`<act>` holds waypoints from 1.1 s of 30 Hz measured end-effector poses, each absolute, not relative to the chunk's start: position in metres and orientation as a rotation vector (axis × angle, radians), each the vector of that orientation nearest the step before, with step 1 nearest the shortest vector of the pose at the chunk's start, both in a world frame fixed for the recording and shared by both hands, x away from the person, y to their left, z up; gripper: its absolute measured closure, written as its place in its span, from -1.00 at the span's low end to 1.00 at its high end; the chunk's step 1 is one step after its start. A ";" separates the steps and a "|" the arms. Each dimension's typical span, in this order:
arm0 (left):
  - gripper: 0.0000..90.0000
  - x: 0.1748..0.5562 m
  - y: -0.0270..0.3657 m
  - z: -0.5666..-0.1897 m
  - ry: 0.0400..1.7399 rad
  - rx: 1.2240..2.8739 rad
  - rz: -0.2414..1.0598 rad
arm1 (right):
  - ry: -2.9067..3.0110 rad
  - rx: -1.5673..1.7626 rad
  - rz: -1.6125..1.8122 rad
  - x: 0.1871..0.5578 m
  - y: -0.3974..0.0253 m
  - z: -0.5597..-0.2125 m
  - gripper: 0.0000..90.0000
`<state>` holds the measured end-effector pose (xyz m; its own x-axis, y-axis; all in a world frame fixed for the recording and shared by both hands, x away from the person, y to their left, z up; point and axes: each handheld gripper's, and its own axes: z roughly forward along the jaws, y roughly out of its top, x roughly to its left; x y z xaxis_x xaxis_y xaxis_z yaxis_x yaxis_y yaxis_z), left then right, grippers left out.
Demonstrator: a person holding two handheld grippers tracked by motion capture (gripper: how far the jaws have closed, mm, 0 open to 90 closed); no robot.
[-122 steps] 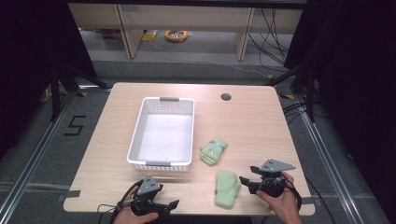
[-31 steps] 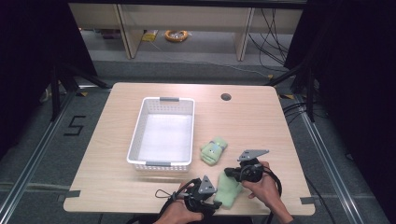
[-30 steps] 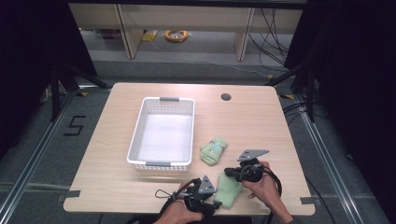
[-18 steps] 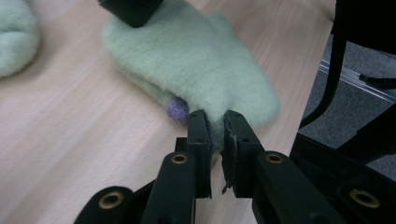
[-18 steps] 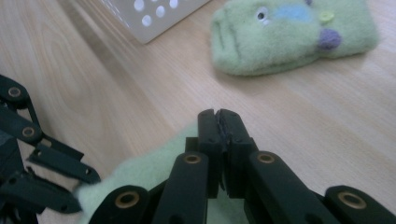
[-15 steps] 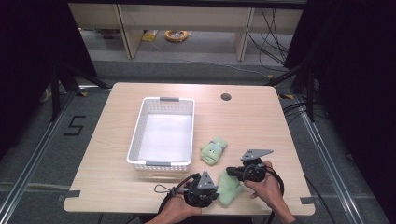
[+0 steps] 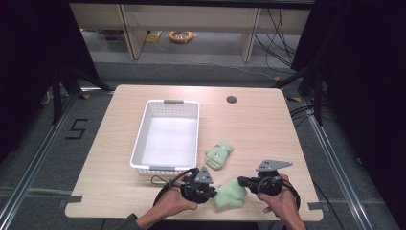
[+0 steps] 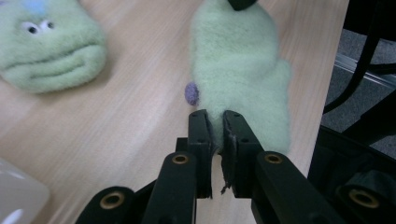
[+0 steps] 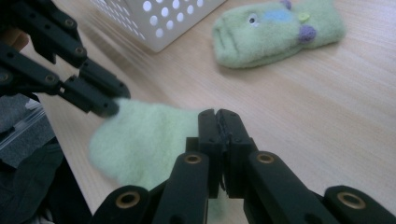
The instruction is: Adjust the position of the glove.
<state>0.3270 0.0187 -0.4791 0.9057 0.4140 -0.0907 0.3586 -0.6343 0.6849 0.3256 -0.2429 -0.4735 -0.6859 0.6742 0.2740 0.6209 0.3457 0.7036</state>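
Both tools grasp the green mitten (image 7: 230, 192): left tool (image 7: 211, 188) at its 9 o'clock edge, right tool (image 7: 242, 181) at 2 o'clock. A second mitten (image 7: 219, 154) lies at 12 o'clock.

The high view looks forward and down over the whole table (image 7: 268, 124). Each gripper view sits low and close behind its own jaws, the two facing each other. All three share the plain green mitten (image 7: 231, 192) (image 8: 238, 70) (image 9: 144, 140) at the table's near edge.

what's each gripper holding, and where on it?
Both grip the nearer green mitten: left gripper pinches one end's edge, right gripper the opposite end's edge.
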 end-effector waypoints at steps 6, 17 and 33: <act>0.81 0.334 0.020 -0.482 0.562 2.356 0.106 | 2.510 1.176 1.256 0.319 -0.245 -0.477 0.97; 0.70 0.335 0.023 -0.491 0.574 2.401 0.170 | 2.558 1.162 1.099 0.321 -0.242 -0.492 0.89; -0.06 0.316 0.045 -0.478 0.697 2.242 0.137 | 2.477 1.209 1.089 0.326 -0.242 -0.486 0.12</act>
<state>0.3159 0.0450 -0.4782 0.8445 0.5229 -0.1156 0.4400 -0.5544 0.7065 0.3263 -0.2423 -0.4858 -0.6542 0.7413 0.1498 0.6114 0.4018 0.6817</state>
